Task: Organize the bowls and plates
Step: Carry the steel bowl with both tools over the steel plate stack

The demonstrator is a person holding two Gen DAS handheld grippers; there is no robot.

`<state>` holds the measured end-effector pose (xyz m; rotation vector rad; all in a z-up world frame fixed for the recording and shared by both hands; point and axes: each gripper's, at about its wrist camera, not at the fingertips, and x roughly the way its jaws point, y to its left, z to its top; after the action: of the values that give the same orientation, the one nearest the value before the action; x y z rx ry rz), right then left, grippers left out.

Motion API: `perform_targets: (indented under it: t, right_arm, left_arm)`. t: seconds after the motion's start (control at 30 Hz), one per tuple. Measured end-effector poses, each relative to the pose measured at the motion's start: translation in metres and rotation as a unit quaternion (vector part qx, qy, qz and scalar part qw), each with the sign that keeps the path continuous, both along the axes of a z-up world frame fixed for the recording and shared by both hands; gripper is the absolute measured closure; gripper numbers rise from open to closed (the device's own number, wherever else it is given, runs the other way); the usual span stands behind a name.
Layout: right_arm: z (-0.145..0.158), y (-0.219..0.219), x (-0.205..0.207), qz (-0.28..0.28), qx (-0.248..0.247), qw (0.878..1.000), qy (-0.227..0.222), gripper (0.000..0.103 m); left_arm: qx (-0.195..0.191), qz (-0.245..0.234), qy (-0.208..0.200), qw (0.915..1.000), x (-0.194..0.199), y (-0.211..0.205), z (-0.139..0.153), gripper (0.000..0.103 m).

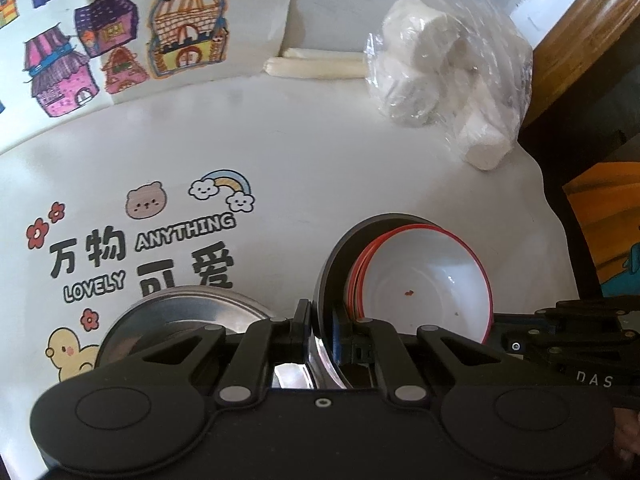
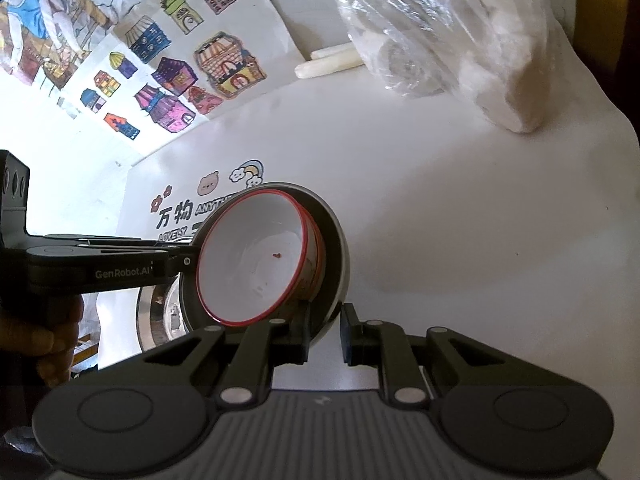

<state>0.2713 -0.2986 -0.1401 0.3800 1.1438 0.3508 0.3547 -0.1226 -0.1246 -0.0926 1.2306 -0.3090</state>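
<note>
**Bowls Tipped Between Two Grippers**

Spanning the scene, white table [image 1: 360, 160]. On it, low left, steel plate [image 1: 188, 312], flat. Above that, dark bowl [image 2: 336, 248] raised and tipped on edge, mouth turned toward the left gripper, axis near level. Nested inside, red-rimmed white bowls [image 1: 424, 280], apparently two or more, facing likewise. Left gripper [image 1: 320, 324] clenched on the dark bowl's rim, one finger inside, one outside. Right gripper [image 2: 324, 332] nearly closed at the dark bowl's lower wall; pinching it or merely touching, could not tell. Smallest, a red speck [image 2: 276, 256] inside the innermost bowl. Probably next: lowering onto the plate, both grippers equally near.
</note>
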Motion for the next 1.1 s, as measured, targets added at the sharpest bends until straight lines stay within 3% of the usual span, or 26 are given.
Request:
perform_targets:
  t: [1.1]
  right_arm:
    - [0.003, 0.067, 0.017, 0.079, -0.004, 0.997, -0.011, 0.086]
  left_arm:
    - [0.001, 0.076, -0.003, 0.9971, -0.021, 0.067, 0.005, 0.095]
